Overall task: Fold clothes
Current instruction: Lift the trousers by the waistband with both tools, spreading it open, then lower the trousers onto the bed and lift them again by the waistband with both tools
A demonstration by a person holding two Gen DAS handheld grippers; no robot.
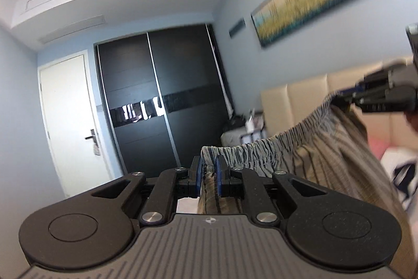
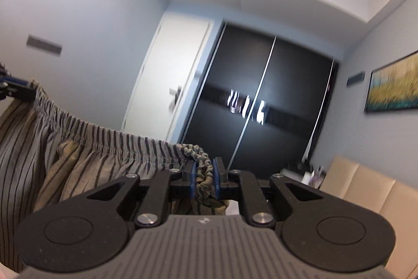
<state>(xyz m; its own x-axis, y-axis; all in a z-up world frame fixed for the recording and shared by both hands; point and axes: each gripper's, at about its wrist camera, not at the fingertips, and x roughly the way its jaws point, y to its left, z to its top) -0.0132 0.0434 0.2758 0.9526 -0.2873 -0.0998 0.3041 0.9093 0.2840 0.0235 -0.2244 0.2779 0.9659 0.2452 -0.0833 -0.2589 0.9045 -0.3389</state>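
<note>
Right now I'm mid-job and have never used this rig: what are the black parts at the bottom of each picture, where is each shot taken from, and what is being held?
The black parts are handheld two-finger grippers; a person carries one in each hand, and a fisheye camera on each looks forward along its fingers. One picture comes from the left gripper, the other from the right gripper. Both are shut on the elastic waistband of the striped shorts, one at each end, so the garment hangs stretched between them in the air. Behind it are a dark wardrobe, a white door and a beige headboard. No folding surface shows clearly.
</note>
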